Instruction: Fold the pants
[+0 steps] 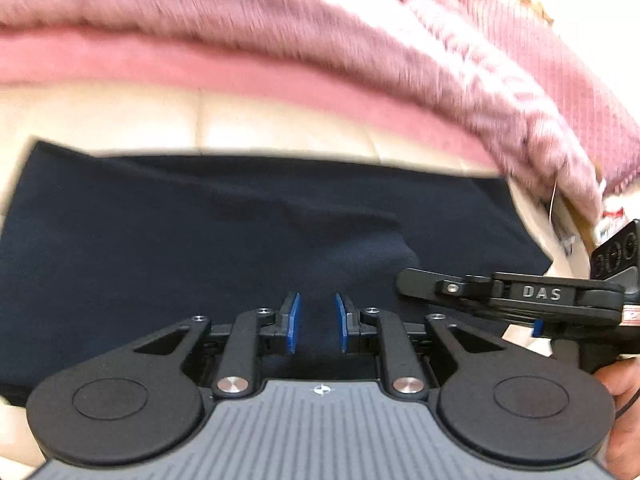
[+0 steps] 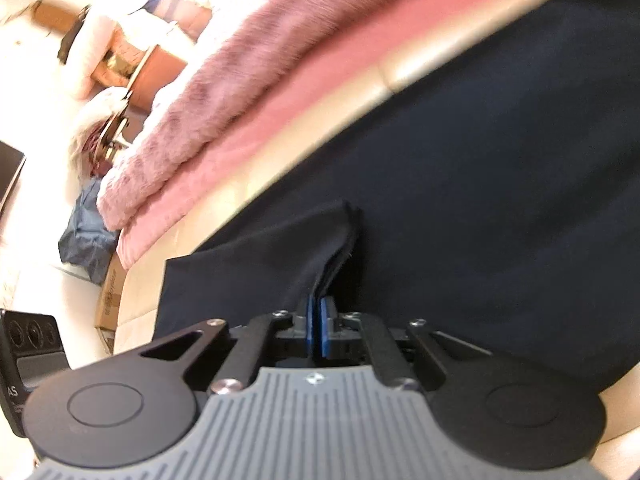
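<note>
Navy pants [image 1: 208, 240] spread flat on a cream surface [image 1: 120, 120], filling most of the ground ahead of both tools. Far hem edge runs straight across ahead of the left gripper [image 1: 316, 326]; beyond it a strip of bare cream, then a pink fuzzy blanket [image 1: 240, 32] banked along the far side, boxing that direction in. Left corner of the cloth shows up-left of the left gripper, bare cream outside it. Clutter, boxes [image 2: 108, 300] and a blue bag [image 2: 86, 240], past the surface's edge, left of the right gripper [image 2: 317, 330].

Left gripper: blue pads [image 1: 294, 322] spread apart, dark fabric directly below the gap, nothing pressed between them; contact with the cloth can't be told. Right gripper sits just to its right, seen side-on, a hand [image 1: 618, 420] on its handle.

Right gripper: pads pressed together, pinching a raised fold of the pants; the pinched cloth rises in a ridge [image 2: 344, 236] just ahead of the tips. Cloth edge and corner lie just left of that tool.
</note>
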`<state>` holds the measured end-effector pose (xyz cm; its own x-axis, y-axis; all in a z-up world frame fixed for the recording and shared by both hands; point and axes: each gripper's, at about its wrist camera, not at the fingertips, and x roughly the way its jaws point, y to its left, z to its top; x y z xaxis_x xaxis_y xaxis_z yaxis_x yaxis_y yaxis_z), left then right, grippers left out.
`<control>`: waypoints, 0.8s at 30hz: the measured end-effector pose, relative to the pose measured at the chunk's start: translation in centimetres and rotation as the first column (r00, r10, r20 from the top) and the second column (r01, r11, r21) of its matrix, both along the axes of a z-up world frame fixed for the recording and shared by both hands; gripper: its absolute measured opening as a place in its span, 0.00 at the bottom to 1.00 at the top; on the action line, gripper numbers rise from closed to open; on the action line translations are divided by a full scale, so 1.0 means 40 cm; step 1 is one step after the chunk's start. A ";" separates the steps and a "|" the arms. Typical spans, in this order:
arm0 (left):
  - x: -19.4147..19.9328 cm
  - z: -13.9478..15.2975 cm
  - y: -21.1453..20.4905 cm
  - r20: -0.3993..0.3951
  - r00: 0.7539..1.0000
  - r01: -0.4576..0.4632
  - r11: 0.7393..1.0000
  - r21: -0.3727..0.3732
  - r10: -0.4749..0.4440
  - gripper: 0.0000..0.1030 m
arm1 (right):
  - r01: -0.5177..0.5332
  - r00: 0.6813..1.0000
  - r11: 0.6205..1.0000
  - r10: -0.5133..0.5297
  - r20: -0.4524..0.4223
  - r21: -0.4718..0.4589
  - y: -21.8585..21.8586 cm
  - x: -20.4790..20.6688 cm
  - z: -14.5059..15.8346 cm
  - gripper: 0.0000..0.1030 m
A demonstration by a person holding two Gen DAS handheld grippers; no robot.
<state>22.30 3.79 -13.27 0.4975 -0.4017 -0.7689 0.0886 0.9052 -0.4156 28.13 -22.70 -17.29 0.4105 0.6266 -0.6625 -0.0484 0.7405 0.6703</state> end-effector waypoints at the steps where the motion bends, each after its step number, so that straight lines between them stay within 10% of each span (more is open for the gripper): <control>1: -0.015 0.020 0.021 0.028 0.999 -0.023 1.000 -0.004 0.023 0.19 | -0.018 1.000 1.000 0.018 0.024 -0.015 0.012 0.002 0.031 0.00; 11: -0.100 0.136 0.279 0.146 0.950 -0.293 0.951 0.100 0.278 0.19 | -0.111 0.960 0.991 0.126 0.250 -0.073 0.013 0.048 0.367 0.00; 24: -0.037 0.090 0.078 0.127 0.987 -0.118 0.984 0.135 0.101 0.19 | 0.034 0.963 0.971 0.031 0.266 -0.237 -0.343 0.112 0.558 0.00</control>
<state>20.80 6.93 -9.65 0.6241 -0.2312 -0.7463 0.0270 0.9610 -0.2751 32.63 -36.44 5.03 0.5928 0.4635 -0.6586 -0.1994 0.8768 0.4376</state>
